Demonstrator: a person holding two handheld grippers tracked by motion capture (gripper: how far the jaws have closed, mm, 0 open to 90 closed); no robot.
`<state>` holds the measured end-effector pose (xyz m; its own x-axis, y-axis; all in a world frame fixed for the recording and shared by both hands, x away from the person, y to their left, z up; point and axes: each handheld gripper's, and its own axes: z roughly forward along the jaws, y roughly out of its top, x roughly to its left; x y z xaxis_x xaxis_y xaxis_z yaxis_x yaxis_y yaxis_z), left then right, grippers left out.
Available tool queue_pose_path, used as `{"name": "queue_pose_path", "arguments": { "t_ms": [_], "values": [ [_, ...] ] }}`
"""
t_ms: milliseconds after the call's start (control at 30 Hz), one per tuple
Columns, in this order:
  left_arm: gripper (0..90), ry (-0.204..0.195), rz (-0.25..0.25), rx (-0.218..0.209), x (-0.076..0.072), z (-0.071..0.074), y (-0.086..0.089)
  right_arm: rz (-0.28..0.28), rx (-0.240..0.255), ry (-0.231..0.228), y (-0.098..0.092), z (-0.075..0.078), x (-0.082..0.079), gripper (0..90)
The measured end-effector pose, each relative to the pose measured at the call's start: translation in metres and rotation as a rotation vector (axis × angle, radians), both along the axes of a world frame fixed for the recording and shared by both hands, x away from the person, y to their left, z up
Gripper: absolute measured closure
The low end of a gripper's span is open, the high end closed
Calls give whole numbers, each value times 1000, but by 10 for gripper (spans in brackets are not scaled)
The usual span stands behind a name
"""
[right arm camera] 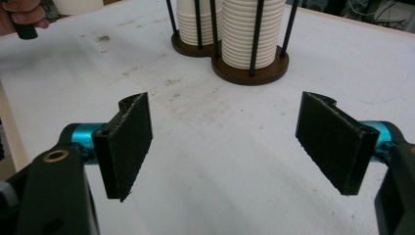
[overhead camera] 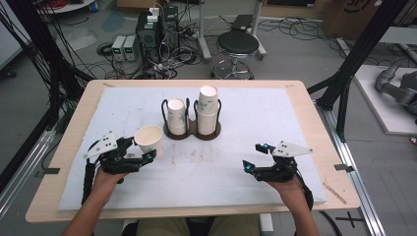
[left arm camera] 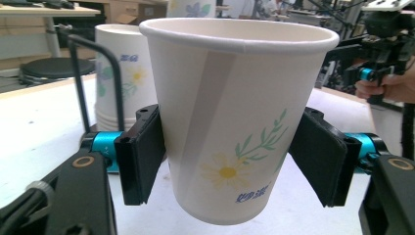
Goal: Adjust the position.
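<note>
I have a single paper cup (left arm camera: 235, 122) clamped in my left gripper (overhead camera: 133, 152), the two black pads pressing its sides low on the wall, so the cup stands upright with its open mouth up and its bottom clear of the worktop (overhead camera: 221, 167). In the high view that cup (overhead camera: 149, 139) sits just in front and to the left of the cup holder (overhead camera: 192, 132), a dark double base with thin black rods. Its left bay carries a shorter stack of cups (overhead camera: 176, 116) and its right bay a taller stack (overhead camera: 208, 109). My right gripper (overhead camera: 255, 160) hovers low over the white pad on the right side of the worktop, well apart from the holder, and its jaws stand wide apart with nothing between them; in the right gripper view I look past them at the bases of both stacks (right arm camera: 244, 44). As I judge it, the job is about moving cups one by one between the holder and the worktop, and I cannot tell from this alone whether the cup in my left jaws is coming off a stack or going onto one. No loose cup stands on the pad, so little looks finished: one cup in hand, both stacks standing, my right side not yet engaged.
</note>
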<state>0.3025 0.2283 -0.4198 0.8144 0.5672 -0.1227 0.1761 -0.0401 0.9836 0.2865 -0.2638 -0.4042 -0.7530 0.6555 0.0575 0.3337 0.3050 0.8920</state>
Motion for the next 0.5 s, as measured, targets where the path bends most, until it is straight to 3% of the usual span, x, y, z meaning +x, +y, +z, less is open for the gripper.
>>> {"name": "queue_pose_path", "arguments": {
  "t_ms": [500],
  "values": [
    [306, -3, 39, -2, 1, -1, 7, -24, -4, -4, -1, 0, -1, 221]
  ]
}}
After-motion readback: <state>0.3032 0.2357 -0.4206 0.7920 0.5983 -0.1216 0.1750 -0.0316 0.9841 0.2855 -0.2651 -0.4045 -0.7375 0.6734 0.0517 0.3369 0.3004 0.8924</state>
